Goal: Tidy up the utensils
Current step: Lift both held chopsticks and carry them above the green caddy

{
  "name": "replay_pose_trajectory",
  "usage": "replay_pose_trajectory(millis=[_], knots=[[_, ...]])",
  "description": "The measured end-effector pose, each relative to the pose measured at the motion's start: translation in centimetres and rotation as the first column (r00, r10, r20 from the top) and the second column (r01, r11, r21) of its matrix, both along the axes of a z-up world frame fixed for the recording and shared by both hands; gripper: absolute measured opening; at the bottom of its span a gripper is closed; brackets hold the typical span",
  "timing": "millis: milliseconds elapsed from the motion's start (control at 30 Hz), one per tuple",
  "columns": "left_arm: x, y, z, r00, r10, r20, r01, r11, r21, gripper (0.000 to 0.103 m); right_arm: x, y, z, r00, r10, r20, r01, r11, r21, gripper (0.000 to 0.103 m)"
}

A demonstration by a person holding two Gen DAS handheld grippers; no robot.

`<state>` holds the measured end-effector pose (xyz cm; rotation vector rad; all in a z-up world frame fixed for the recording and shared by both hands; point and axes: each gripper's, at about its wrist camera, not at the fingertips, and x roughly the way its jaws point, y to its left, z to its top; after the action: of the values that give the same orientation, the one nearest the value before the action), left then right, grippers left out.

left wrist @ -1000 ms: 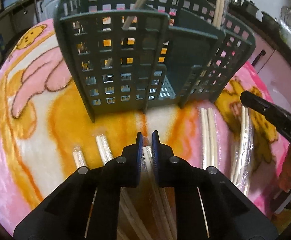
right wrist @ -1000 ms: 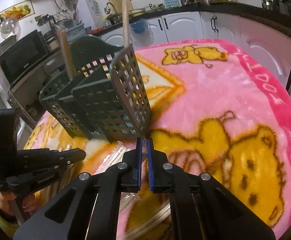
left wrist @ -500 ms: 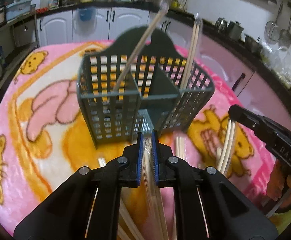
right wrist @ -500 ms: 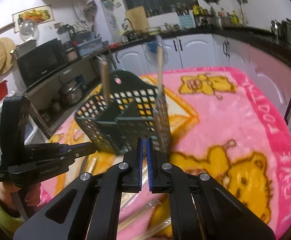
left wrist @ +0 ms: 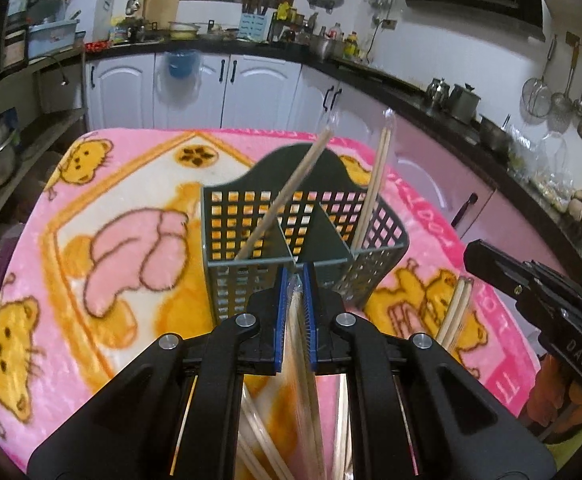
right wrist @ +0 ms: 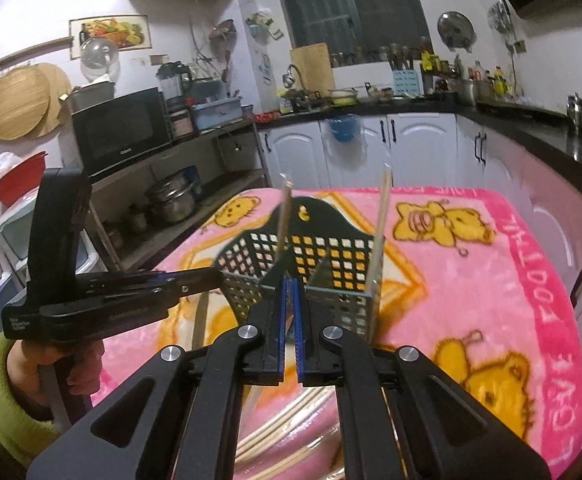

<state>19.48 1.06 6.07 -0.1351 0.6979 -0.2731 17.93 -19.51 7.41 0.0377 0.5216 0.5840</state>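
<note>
Chopsticks in a clear wrapper (left wrist: 297, 344) sit pinched between the blue pads of the left gripper (left wrist: 295, 280) in the left wrist view, the jaws closed on them with the wrapped tip poking just past the fingertips and the sticks running back under the claw. Directly ahead of the fingertips, close beyond them, stands the grey-green slotted utensil basket (left wrist: 247, 268) on the pink cartoon blanket (left wrist: 103, 208). One wrapped pair (left wrist: 287, 196) leans leftward in the compartment ahead and left of the claw; another pair (left wrist: 373, 188) stands nearly upright in the compartment ahead and right. More chopsticks (left wrist: 455, 308) lie flat on the blanket to the right of the claw, and further right the other black gripper body (left wrist: 539, 304) reaches in from the frame edge.

From the right wrist view, the right gripper (right wrist: 291, 292) also has its blue pads drawn together on a thin clear-wrapped chopstick pair (right wrist: 290, 312), seen only as a sliver between them. The basket (right wrist: 331, 252) is straight ahead, just past the fingertips, its two standing pairs (right wrist: 285, 216) (right wrist: 379, 232) rising left and right of the claw's line. Left of the claw, the left gripper (right wrist: 211, 278) points toward the basket, held by a hand (right wrist: 75, 364) in a green sleeve (right wrist: 7, 396). Loose wrapped chopsticks (right wrist: 291, 428) lie on the blanket beneath the claw.
</note>
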Motion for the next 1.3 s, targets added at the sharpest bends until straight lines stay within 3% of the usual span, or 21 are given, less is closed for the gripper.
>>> replay_pose_trajectory(millis=[600,1300], knots=[[-0.4,1.6,4.6,0.994,0.003,0.108,0.003,0.998,-0.058,0.003,-1.5,1.5,3.7,0.994,0.041,0.106,-0.042,0.999,0.009,0.004],[-0.7,1.0,11.0,0.967,-0.024,0.253,0.046,0.996,-0.082,0.003,-1.4,2.0,7.6,0.980,0.033,0.198,-0.041,0.999,0.033,0.004]])
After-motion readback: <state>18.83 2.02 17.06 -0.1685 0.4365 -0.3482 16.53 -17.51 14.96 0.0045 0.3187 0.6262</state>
